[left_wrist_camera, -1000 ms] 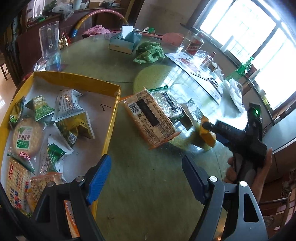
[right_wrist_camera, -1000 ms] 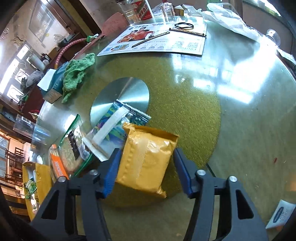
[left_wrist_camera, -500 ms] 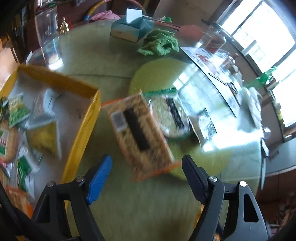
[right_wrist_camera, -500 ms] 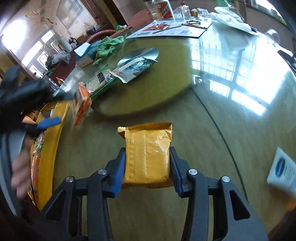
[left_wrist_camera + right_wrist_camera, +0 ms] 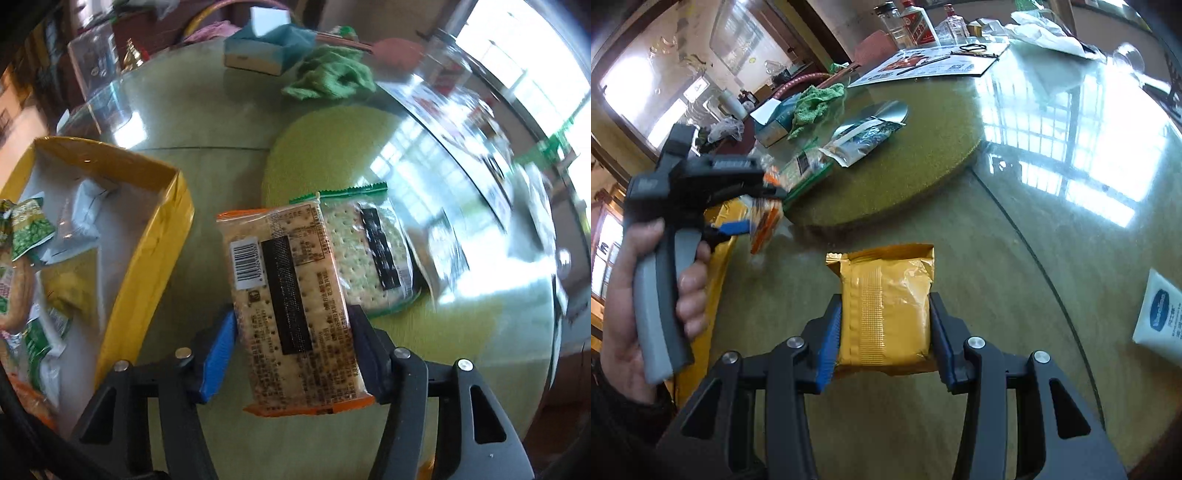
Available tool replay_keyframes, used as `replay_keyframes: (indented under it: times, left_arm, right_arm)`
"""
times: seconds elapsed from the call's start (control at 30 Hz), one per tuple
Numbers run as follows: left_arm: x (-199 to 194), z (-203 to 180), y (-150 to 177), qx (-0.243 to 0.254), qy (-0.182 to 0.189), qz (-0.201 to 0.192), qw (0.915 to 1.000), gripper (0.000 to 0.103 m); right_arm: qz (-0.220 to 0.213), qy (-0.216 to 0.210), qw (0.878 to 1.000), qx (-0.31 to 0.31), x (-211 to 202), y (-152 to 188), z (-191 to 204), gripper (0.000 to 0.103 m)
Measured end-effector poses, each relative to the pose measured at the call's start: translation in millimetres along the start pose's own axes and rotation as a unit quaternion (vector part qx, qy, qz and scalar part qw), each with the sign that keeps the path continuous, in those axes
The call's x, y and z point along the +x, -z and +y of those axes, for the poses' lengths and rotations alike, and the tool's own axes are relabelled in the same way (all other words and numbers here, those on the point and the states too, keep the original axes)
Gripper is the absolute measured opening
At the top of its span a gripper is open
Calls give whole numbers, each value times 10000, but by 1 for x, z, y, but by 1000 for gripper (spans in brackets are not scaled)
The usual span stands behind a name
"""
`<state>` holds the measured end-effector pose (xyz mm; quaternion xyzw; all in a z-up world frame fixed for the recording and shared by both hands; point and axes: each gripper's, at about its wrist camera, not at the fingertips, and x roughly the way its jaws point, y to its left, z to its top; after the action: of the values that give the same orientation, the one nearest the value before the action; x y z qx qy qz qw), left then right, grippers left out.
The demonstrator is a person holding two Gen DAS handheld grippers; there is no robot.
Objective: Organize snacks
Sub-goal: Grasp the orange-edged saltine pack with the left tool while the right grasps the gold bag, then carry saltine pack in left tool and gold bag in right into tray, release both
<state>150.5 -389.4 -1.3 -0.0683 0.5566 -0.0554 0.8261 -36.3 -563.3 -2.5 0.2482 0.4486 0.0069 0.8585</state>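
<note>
**Both claws carry a snack pack over the glass worktop**

The left claw [image 5: 291, 354] is clamped on an orange-edged cracker pack [image 5: 291, 299], its blue pads pressing the two long sides. The pack is clear-fronted, showing pale dotted crackers, a white barcode label and a dark printed strip, and it sits just right of the yellow tray [image 5: 147, 251]. Beside its far end, a green-edged cracker pack [image 5: 369, 254] lies on the round mat [image 5: 325, 147].

The right claw [image 5: 884, 332] is closed on a plain yellow foil pouch [image 5: 886, 310] with a crimped centre seam, held above the worktop [image 5: 1015, 258].

Only the left wrist view looks into the tray, where green pea packets [image 5: 29, 225], a silver pouch and round cracker packs lie loosely. Only the right wrist view shows the person's left hand [image 5: 646, 317] gripping the other tool's grey handle, a silver snack bag [image 5: 864, 136] on the mat, and a white sachet [image 5: 1160, 314] near the worktop's right edge. A green cloth [image 5: 332, 77] and a teal tissue box [image 5: 266, 51] appear in both views.
</note>
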Motion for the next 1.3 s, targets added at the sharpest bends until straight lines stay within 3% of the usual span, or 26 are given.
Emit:
replay_keyframes:
  times: [0.13,0.33,0.5,0.77,0.93,1.07,1.2,1.3]
  left_arm:
    - [-16,-3,51,751,5,-22,9972,59]
    - [-48,12,135,1763,-85,-278,9839,58]
    - [-64,28,175,2195,46,-473,9745,57]
    - [-59,26,172,2179,86,-667,9737,61]
    - [-61,31,174,2195,244,-833,9718,55]
    - [-82,41,178,2027,581,-1007,9723,55]
    - [-127,69,174,1628,1515,-1012,9697,55]
    - [-153,98,163,1359,1672,-1225,9688,55]
  right_arm:
    - [-16,-89,9999,118,-5,5,-6,46]
    - [-25,295,9991,-306,-17,24,3,46]
    - [-20,489,9973,-553,-25,44,13,46]
    - [-94,615,9955,-711,-26,57,22,46]
    - [-198,614,9957,-662,-33,63,26,45]
    - [-450,221,9961,-727,-47,64,39,45]
    - [-552,-309,9944,-850,-61,62,67,45]
    - [-657,-585,9897,-1127,-68,59,101,45]
